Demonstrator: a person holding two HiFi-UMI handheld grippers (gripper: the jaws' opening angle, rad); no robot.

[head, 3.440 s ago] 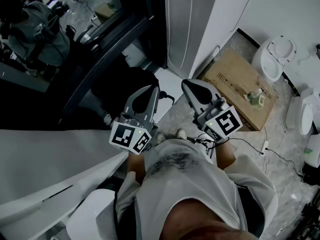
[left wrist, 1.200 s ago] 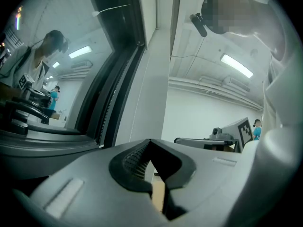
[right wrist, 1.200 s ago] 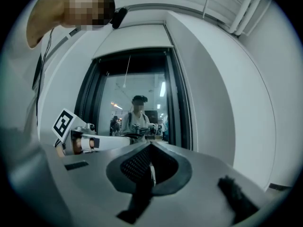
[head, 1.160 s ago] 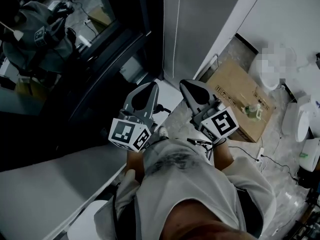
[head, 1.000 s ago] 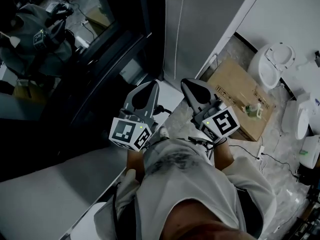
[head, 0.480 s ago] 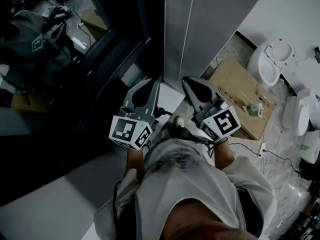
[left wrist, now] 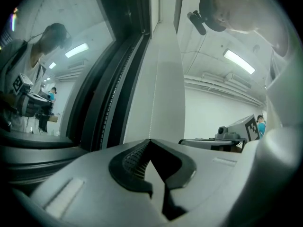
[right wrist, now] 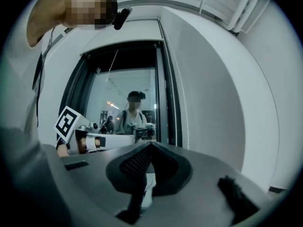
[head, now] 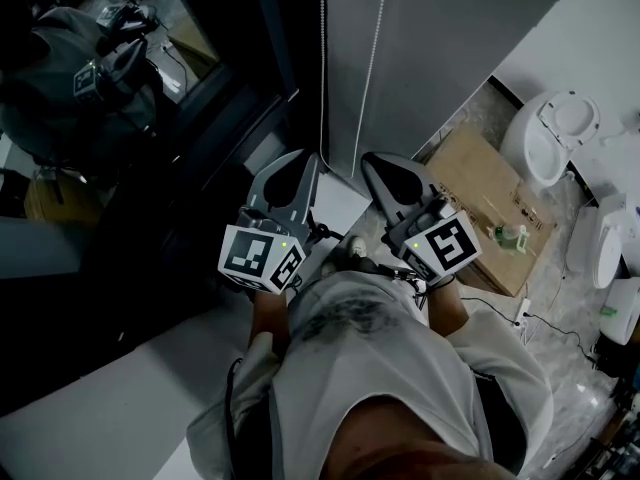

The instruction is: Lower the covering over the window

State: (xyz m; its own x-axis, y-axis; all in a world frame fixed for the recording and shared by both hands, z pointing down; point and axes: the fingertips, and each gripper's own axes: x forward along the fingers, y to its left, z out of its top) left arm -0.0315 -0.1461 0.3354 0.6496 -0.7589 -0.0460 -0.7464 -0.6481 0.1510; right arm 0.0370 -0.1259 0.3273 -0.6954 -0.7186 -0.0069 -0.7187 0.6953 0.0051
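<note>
The window (head: 130, 78) is dark glass in a black frame and mirrors the person holding the grippers. To its right hangs the covering, a grey roller blind (head: 420, 48), with a thin bead chain (head: 375, 48) running down its face. My left gripper (head: 303, 158) and right gripper (head: 372, 162) are held side by side in front of the body, pointing at the foot of the blind. Both are shut with nothing between the jaws. In the left gripper view the blind (left wrist: 163, 79) and its cord (left wrist: 152, 103) rise straight ahead. The right gripper view has the chain (right wrist: 185, 112) beside the glass (right wrist: 128, 108).
A flat cardboard box (head: 480, 183) with a small bottle (head: 512, 234) on it lies on the floor at right. A white toilet (head: 555, 128) stands beyond it. Cables (head: 520, 313) trail across the floor. A pale ledge (head: 90, 398) runs under the window at lower left.
The view has shifted closer to the blind, which now fills more of the top. Both grippers stay shut in front of the body, nearly unmoved.
</note>
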